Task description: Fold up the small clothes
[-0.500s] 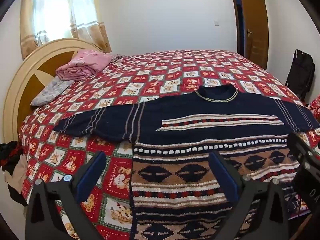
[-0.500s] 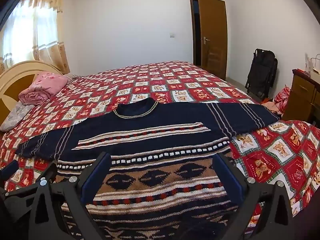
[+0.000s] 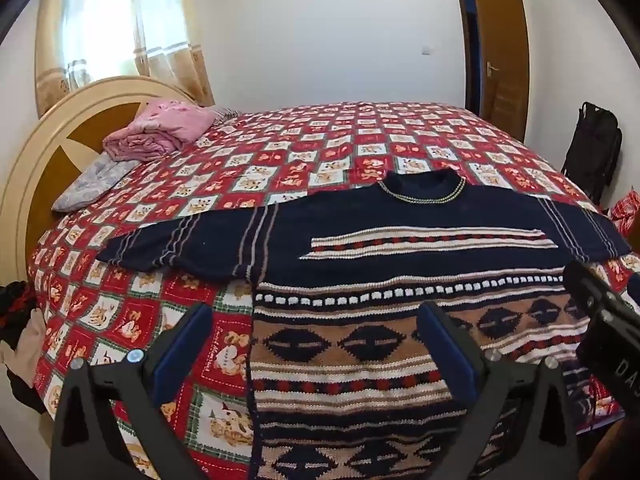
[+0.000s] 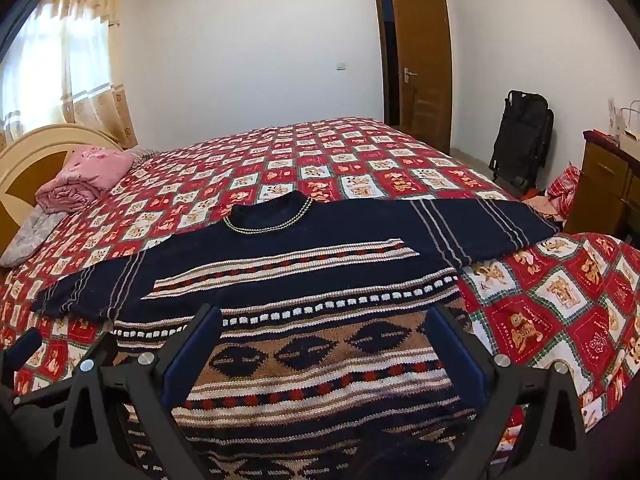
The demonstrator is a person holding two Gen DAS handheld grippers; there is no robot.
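No shift noted against frames half a second earlier: sweater [image 3: 400, 240] spread flat on bed quilt [image 3: 320, 148], collar far, 2 sleeves out. Left gripper [image 3: 312, 344] and right gripper [image 4: 324, 344] held wide above hem, nothing gripped. Folding judged not begun.

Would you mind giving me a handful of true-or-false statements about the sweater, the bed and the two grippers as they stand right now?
1. The sweater lies spread flat on the bedspread with both sleeves stretched out. True.
2. The left gripper is clamped on the sweater's hem. False: its jaws stand wide open, gripping nothing.
3. A pink folded blanket sits near the headboard. True.
4. The right gripper holds a sleeve. False: it is open above the sweater's patterned body.
5. The door is shut. False: it stands open.
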